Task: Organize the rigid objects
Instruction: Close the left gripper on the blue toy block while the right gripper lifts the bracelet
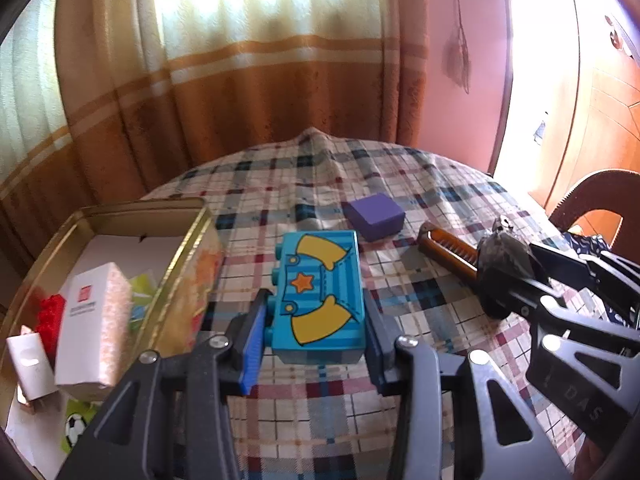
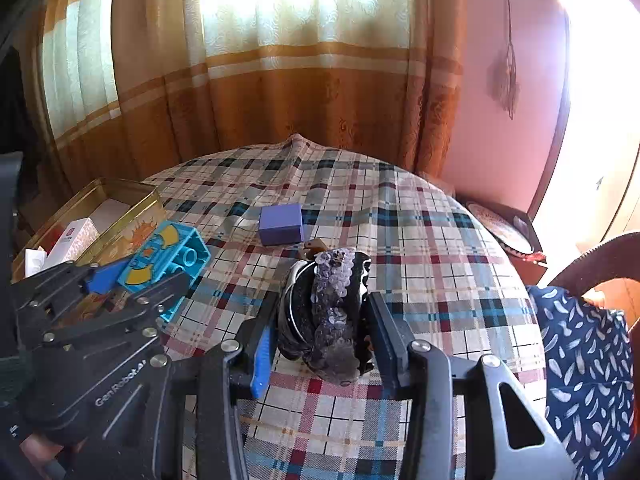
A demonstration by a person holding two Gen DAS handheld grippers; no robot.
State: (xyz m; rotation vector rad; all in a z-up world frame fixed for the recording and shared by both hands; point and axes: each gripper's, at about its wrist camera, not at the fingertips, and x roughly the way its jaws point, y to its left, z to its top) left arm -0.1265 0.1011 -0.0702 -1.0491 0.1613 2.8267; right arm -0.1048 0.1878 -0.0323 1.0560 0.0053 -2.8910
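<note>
A turquoise toy brick (image 1: 320, 292) with yellow sleeves and an orange star lies on its side on the plaid tablecloth (image 1: 304, 412). My left gripper (image 1: 316, 312) is shut on it, pads against its two long sides. The right wrist view shows the same brick (image 2: 168, 260) and left gripper (image 2: 140, 280) next to the gold tin (image 2: 120, 188). My right gripper (image 2: 324, 320) is shut on a dark bundle with purple sequins (image 2: 332, 308); a brown comb-like clip (image 1: 444, 248) sticks out beyond it. A purple box (image 1: 376, 216) sits farther back on the cloth.
The open gold tin (image 1: 180, 248) at the left holds a white-and-pink box (image 1: 94, 320), a red brick (image 1: 50, 316) and a small white box (image 1: 30, 364). A brown chair (image 1: 592, 200) and blue patterned cloth (image 2: 584, 360) are at the right. Curtains hang behind the round table.
</note>
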